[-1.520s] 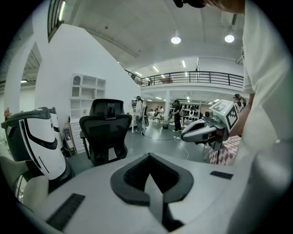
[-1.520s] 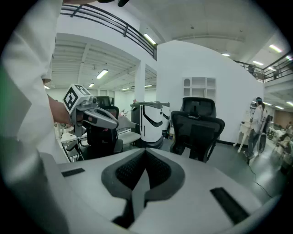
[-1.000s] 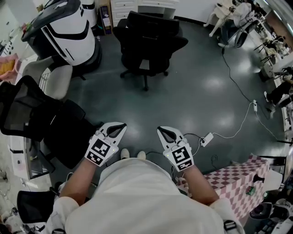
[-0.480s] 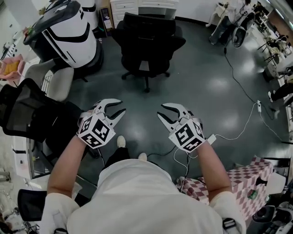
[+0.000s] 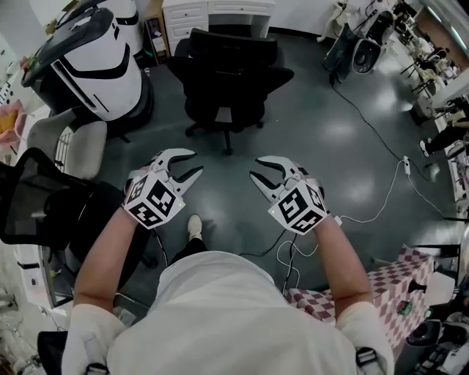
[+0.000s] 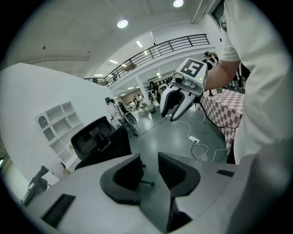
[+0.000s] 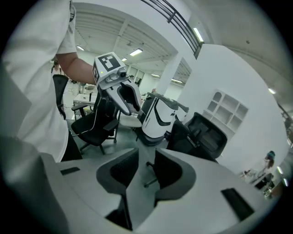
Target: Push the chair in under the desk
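Note:
The black office chair (image 5: 231,69) stands on the grey floor, pulled back from the white desk (image 5: 220,11) at the far wall, its backrest toward me. My left gripper (image 5: 189,162) and right gripper (image 5: 255,168) hover side by side in front of me, well short of the chair. Both have just been opening, and nothing is between their jaws. In the left gripper view the chair (image 6: 98,141) shows past the open left gripper (image 6: 149,171), with the right gripper (image 6: 170,116) in the air beyond. From the right gripper (image 7: 146,171), its own view shows the chair (image 7: 201,135).
A large white-and-black machine (image 5: 102,58) stands left of the chair. A beige chair (image 5: 73,139) and a black mesh chair (image 5: 44,198) crowd the left side. A white cable with a power strip (image 5: 381,198) lies on the floor to the right, near a checkered table (image 5: 381,293).
Both grippers have gone from shut to open and have rolled. They have lifted and moved forward toward the black chair, which now looks nearer.

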The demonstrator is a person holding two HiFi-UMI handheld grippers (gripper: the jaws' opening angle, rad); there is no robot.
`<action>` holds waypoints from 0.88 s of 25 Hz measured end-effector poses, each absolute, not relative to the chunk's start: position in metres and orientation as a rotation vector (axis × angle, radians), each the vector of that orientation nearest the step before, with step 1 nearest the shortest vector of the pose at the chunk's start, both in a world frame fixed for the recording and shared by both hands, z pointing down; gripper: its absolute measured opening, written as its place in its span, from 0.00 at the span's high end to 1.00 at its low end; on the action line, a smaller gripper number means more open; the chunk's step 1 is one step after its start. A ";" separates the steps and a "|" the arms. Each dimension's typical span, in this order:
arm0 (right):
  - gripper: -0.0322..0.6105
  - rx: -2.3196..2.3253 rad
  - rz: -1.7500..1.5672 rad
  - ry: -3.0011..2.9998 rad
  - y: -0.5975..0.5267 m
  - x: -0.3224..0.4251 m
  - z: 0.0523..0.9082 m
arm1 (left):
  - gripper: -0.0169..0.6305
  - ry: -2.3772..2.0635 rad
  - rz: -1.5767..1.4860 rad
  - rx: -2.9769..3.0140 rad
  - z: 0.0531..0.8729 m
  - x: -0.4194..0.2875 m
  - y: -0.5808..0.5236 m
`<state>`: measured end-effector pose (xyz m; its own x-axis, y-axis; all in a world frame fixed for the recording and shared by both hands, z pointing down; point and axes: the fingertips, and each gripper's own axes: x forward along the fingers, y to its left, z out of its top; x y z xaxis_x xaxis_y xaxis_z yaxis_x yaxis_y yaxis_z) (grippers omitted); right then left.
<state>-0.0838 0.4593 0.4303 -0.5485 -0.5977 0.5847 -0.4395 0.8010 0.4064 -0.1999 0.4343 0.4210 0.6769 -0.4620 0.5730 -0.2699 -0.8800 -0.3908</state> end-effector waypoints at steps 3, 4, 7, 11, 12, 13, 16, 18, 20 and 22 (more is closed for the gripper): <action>0.80 0.798 -0.260 -2.229 0.430 -0.087 0.425 | 0.78 0.561 -0.986 -2.619 0.416 -0.207 0.403; 0.80 0.812 -0.255 -2.226 0.420 -0.089 0.424 | 0.78 0.552 -0.980 -2.619 0.415 -0.209 0.393; 0.80 0.858 -0.236 -2.218 0.392 -0.094 0.420 | 0.78 0.532 -0.960 -2.621 0.412 -0.218 0.362; 0.80 0.890 -0.229 -2.218 0.356 -0.107 0.419 | 0.78 0.503 -0.945 -2.624 0.412 -0.231 0.323; 0.80 0.894 -0.229 -2.219 0.348 -0.110 0.419 | 0.78 0.497 -0.943 -2.624 0.413 -0.235 0.314; 0.80 0.900 -0.229 -2.219 0.339 -0.113 0.419 | 0.78 0.491 -0.941 -2.625 0.413 -0.238 0.304; 0.80 0.933 -0.226 -2.206 0.315 -0.116 0.416 | 0.78 0.475 -0.926 -2.631 0.411 -0.245 0.277; 0.80 0.953 -0.224 -2.194 0.301 -0.117 0.416 | 0.78 0.462 -0.921 -2.628 0.411 -0.248 0.262; 0.80 0.979 -0.217 -2.183 0.287 -0.116 0.419 | 0.78 0.447 -0.920 -2.625 0.412 -0.250 0.248; 0.80 1.006 -0.206 -2.173 0.275 -0.113 0.421 | 0.78 0.434 -0.919 -2.629 0.415 -0.248 0.236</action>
<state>-0.1133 0.2755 0.4210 -0.4350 -0.7161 0.5458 -0.6011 0.6823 0.4161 -0.2484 0.2361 0.4146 0.7467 -0.3836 0.5434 -0.1764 -0.9019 -0.3943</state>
